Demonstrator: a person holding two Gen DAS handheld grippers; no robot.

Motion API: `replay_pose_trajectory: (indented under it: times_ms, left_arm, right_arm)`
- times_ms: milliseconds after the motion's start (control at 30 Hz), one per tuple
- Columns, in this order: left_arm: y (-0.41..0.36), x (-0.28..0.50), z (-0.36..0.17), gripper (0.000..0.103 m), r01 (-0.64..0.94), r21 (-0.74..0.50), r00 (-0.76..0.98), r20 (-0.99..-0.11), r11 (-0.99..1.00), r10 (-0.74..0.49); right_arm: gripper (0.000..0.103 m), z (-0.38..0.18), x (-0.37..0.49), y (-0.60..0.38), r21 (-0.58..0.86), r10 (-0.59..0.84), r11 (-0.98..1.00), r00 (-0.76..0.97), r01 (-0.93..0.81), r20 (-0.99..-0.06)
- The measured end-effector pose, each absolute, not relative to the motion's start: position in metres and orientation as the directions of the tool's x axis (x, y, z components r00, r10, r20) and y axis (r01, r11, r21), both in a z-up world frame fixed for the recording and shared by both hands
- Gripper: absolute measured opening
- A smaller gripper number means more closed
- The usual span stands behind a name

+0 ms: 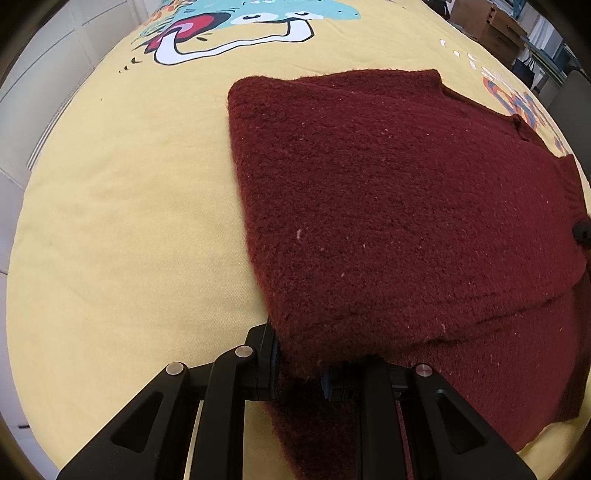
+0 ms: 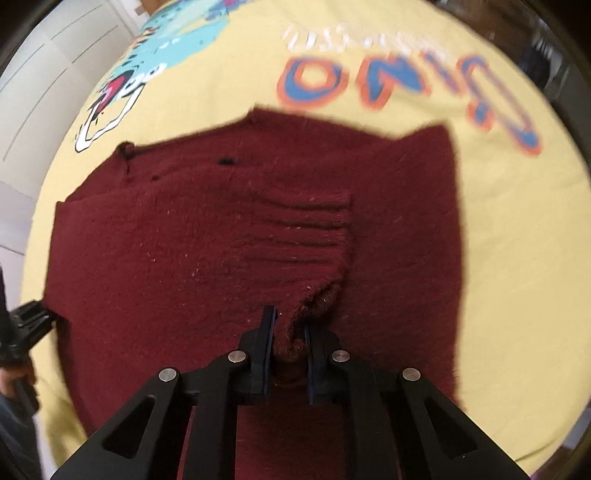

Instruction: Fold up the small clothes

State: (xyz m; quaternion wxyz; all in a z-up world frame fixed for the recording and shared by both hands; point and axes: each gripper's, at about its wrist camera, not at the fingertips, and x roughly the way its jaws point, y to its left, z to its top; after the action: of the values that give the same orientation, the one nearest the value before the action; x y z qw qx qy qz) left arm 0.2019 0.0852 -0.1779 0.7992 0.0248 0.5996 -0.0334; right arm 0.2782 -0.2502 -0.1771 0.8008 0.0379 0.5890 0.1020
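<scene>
A dark red knitted sweater [image 1: 388,206] lies partly folded on a yellow printed cloth [image 1: 129,221]. My left gripper [image 1: 299,369] is shut on the sweater's near left corner, with cloth bunched between its fingers. In the right wrist view the sweater [image 2: 166,240] spreads across the middle, and a sleeve with a ribbed cuff [image 2: 306,229] lies over the body. My right gripper [image 2: 288,339] is shut on the end of that cuff. The left gripper [image 2: 33,321] shows at the sweater's left edge. This view is blurred.
The yellow cloth [image 2: 517,258] carries a cartoon dinosaur print [image 1: 229,26] at the far side and blue and orange lettering [image 2: 406,81]. A black button [image 1: 581,232] sits on the sweater. White cabinet doors [image 1: 44,74] stand at the left, boxes [image 1: 491,26] at the far right.
</scene>
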Motion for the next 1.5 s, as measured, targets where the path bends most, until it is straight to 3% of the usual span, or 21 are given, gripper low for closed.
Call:
replay_pose_trajectory:
  times_ms: [267, 367, 433, 467, 567, 633, 767, 800, 833, 1067, 1300, 1500]
  left_arm:
    - [0.077, 0.198, -0.177, 0.015, 0.100, 0.040, 0.288, -0.958, 0.994, 0.010]
    - [0.077, 0.196, -0.179, 0.015, 0.078, 0.029, 0.295, -0.956, 0.997, 0.005]
    - [0.078, 0.194, -0.177, 0.018, 0.074, 0.034, 0.300, -0.954, 0.997, 0.011]
    - [0.080, 0.193, -0.176, 0.020, 0.072, 0.041, 0.300, -0.954, 0.997, 0.018]
    - [0.085, 0.186, -0.168, 0.044, 0.035, 0.070, 0.285, -0.957, 0.997, 0.057]
    - [0.092, 0.179, -0.156, 0.073, 0.001, 0.064, 0.309, -0.949, 0.998, 0.060]
    - [0.102, 0.163, -0.131, 0.095, -0.054, -0.007, 0.345, -0.939, 0.998, 0.012]
    - [0.102, 0.159, -0.125, 0.102, -0.060, -0.032, 0.361, -0.933, 0.998, -0.008]
    - [0.100, 0.157, -0.117, 0.102, -0.056, -0.038, 0.377, -0.926, 0.998, -0.014]
    - [0.041, 0.171, -0.087, 0.102, 0.044, -0.046, 0.468, -0.882, 0.998, -0.061]
    - [-0.011, 0.196, -0.154, 0.102, 0.108, -0.002, 0.394, -0.918, 0.994, -0.045]
    - [0.000, 0.202, -0.184, 0.102, 0.120, 0.016, 0.378, -0.925, 0.993, -0.031]
  right_arm:
    - [0.014, -0.197, 0.274, -0.257, 0.057, 0.094, 0.991, 0.340, -0.119, -0.936]
    - [0.034, -0.197, 0.273, -0.261, 0.054, 0.076, 0.996, 0.365, -0.071, -0.928]
    - [0.055, -0.192, 0.269, -0.266, 0.048, 0.061, 0.998, 0.376, -0.043, -0.925]
    - [0.057, -0.188, 0.267, -0.270, 0.052, 0.059, 0.998, 0.380, -0.029, -0.923]
    - [0.078, -0.171, 0.256, -0.276, 0.082, 0.087, 0.996, 0.403, -0.030, -0.911]
    - [0.083, -0.158, 0.249, -0.274, 0.079, 0.091, 0.996, 0.426, -0.046, -0.900]
    - [0.088, -0.131, 0.234, -0.258, 0.066, 0.107, 0.993, 0.481, -0.100, -0.870]
    - [0.096, -0.126, 0.231, -0.251, 0.064, 0.113, 0.991, 0.493, -0.115, -0.863]
    - [0.103, -0.122, 0.228, -0.242, 0.062, 0.119, 0.990, 0.500, -0.129, -0.858]
    - [0.103, -0.124, 0.224, -0.181, 0.001, 0.123, 0.975, 0.533, -0.223, -0.837]
    - [0.103, -0.184, 0.232, -0.161, -0.017, 0.098, 0.972, 0.474, -0.234, -0.875]
    - [0.103, -0.208, 0.236, -0.197, 0.000, 0.094, 0.981, 0.478, -0.195, -0.873]
